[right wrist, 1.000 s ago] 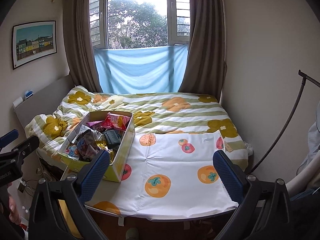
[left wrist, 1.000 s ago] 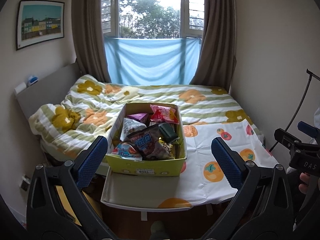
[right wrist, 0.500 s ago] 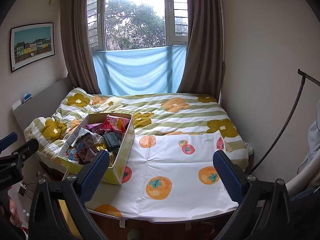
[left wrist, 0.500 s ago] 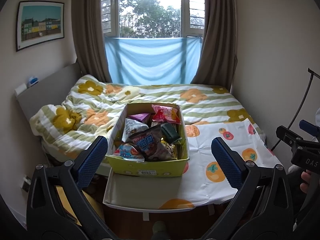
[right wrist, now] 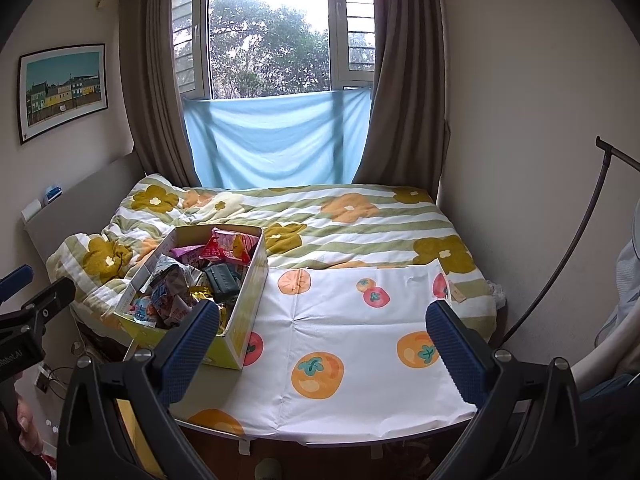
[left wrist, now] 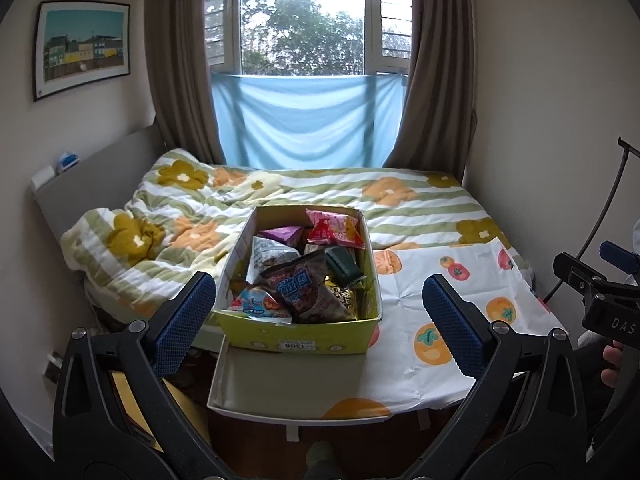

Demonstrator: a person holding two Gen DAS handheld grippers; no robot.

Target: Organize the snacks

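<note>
Bed [right wrist: 360, 216] w/ green-striped flower duvet fills the room ahead of me, blue cloth [left wrist: 308, 120] hung across the lower window, brown curtains either side, framed picture [left wrist: 82, 50] on the left wall. A white fruit-print cloth [right wrist: 352, 340] covers the table at the bed's near edge; nothing on it btwn me and the box. Yellow cardboard box [left wrist: 300, 336] sits at the cloth's left end, lid off, crammed w/ snack packets: pink-red bag [left wrist: 334, 230] at the far end, purple one [left wrist: 282, 234] beside it, dark bag w/ blue print [left wrist: 298, 284] on top in the middle, dark green pack [left wrist: 340, 262] on the right. My left gripper [left wrist: 318, 320] is wide open, holding nothing, box framed btwn its blue pads. Right gripper [right wrist: 320, 344] also wide open and empty, over the bare cloth, box off to its left.
</note>
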